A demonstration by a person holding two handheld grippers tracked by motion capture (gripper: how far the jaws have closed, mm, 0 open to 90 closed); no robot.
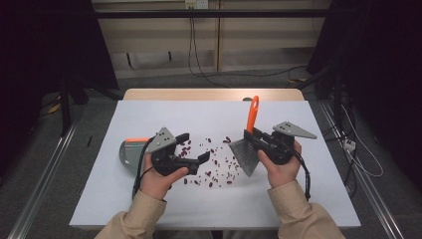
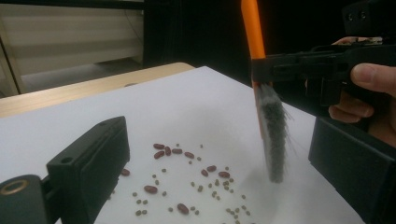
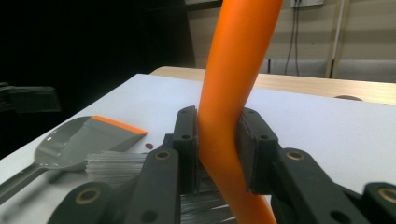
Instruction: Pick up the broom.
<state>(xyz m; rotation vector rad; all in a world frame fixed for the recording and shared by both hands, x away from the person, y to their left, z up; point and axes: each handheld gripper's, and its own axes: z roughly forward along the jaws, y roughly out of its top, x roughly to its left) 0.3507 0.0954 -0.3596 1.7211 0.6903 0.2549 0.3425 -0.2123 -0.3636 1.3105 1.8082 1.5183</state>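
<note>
Right tongs [image 3: 218,140] clamped on orange brush handle [image 3: 236,93], jaws pressing both sides; handle rises to 12 o'clock, curving slightly. Grey bristles [image 3: 114,164] fan out toward 9 o'clock, just below the jaws. Grey dustpan [image 3: 81,142] with orange lip lies flat on white table [image 3: 327,126] at 9 o'clock. One dark red bean [image 3: 149,146] just beside the lip.

High view. A white sheet [image 1: 164,199] is spread over a wooden tabletop [image 1: 199,94], which is left bare along the sheet's 12 o'clock edge. Black cables [image 1: 196,59] are hung from a wall socket [image 1: 195,4] at 12 o'clock. A white power strip [image 1: 350,145] is seen on the floor at 3 o'clock. A metal floor rail [image 1: 45,174] is laid at 8 o'clock.
</note>
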